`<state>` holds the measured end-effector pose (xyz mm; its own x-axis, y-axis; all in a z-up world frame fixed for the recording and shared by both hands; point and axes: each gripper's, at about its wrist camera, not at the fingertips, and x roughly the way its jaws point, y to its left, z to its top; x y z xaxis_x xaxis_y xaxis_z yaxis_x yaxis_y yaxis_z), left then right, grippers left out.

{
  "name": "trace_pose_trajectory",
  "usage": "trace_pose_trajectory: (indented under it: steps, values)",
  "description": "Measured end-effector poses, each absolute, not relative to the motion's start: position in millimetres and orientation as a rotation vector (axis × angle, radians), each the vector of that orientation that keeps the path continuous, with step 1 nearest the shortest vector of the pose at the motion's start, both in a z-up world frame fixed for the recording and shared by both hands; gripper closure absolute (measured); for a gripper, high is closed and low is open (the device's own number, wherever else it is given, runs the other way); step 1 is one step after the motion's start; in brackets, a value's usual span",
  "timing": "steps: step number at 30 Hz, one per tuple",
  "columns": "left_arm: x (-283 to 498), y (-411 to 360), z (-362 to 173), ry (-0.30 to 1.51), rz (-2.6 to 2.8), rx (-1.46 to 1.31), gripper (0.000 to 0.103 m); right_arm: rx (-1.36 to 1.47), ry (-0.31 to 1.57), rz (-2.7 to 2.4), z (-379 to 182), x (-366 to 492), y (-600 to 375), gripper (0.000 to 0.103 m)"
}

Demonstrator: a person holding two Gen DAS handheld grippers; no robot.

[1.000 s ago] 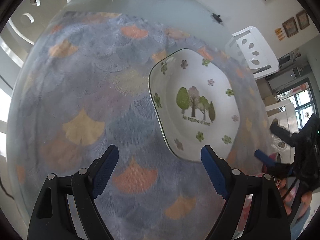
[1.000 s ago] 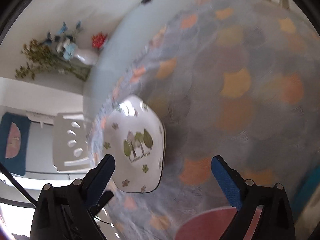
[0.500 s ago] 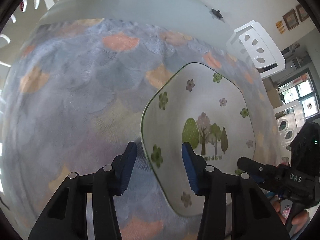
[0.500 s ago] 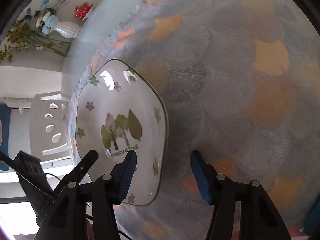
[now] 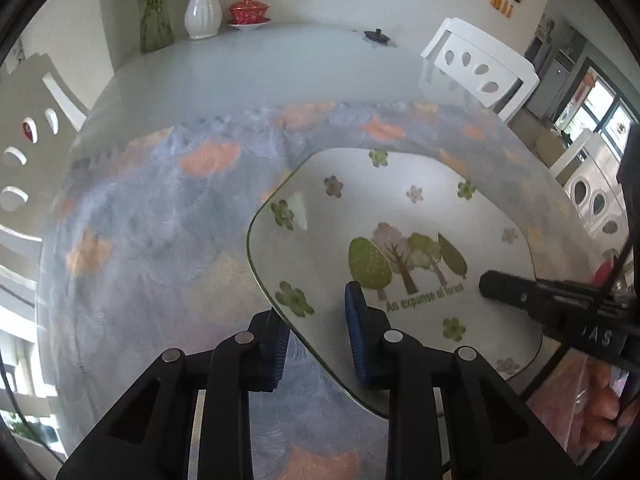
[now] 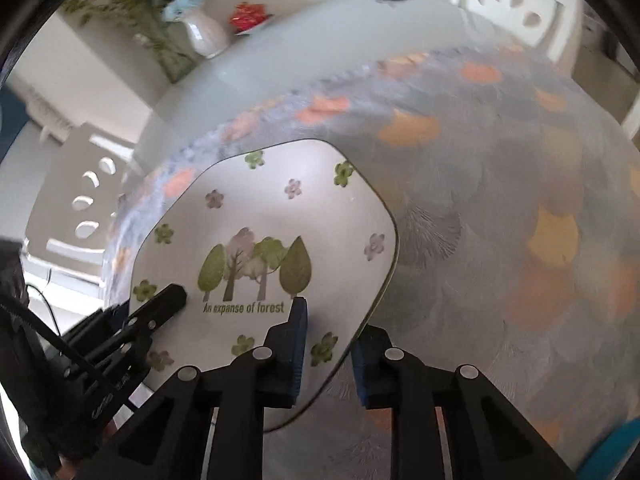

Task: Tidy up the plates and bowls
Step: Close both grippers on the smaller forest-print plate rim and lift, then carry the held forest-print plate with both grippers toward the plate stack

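A white forest-print plate (image 5: 400, 240) on the leaf-patterned tablecloth (image 5: 160, 220) is clamped at its left edge by the left gripper (image 5: 316, 344), fully closed on the rim, while the right gripper (image 6: 328, 352) is closing onto the opposite edge. An even, level lift is advised, with both rims pinched firmly.

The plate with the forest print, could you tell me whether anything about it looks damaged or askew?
Nothing stands out. The plate looks whole and clean on the tablecloth, gripped at opposite rims by the left hand-held gripper and right hand-held gripper.
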<state>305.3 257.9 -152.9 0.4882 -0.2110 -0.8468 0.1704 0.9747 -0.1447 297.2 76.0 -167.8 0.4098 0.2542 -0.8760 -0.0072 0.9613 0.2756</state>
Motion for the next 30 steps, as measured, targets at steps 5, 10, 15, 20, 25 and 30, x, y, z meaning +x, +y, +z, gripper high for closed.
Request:
trace_pose_trajectory:
  steps: [5,10,15,20,25,30]
  values:
    - [301,260,-149,1.032,-0.213,-0.027,0.079,0.168,1.096,0.186,-161,285,82,0.085]
    - [290,261,-133,0.998,-0.194,-0.003,0.079,0.184,1.062,0.214,-155,279,90,0.085]
    - [281,260,-110,0.947,-0.185,0.008,0.079,0.166,1.004,0.217,-132,267,92,0.085]
    - [267,255,-80,0.904,-0.167,0.035,0.079,0.173,0.954,0.219,-108,252,90,0.085]
    - [246,253,-44,0.848,-0.159,0.034,0.079,0.198,0.887,0.220,-72,225,87,0.085]
    - [223,249,-11,0.777,-0.136,0.046,0.079,0.200,0.808,0.234,-38,194,83,0.085]
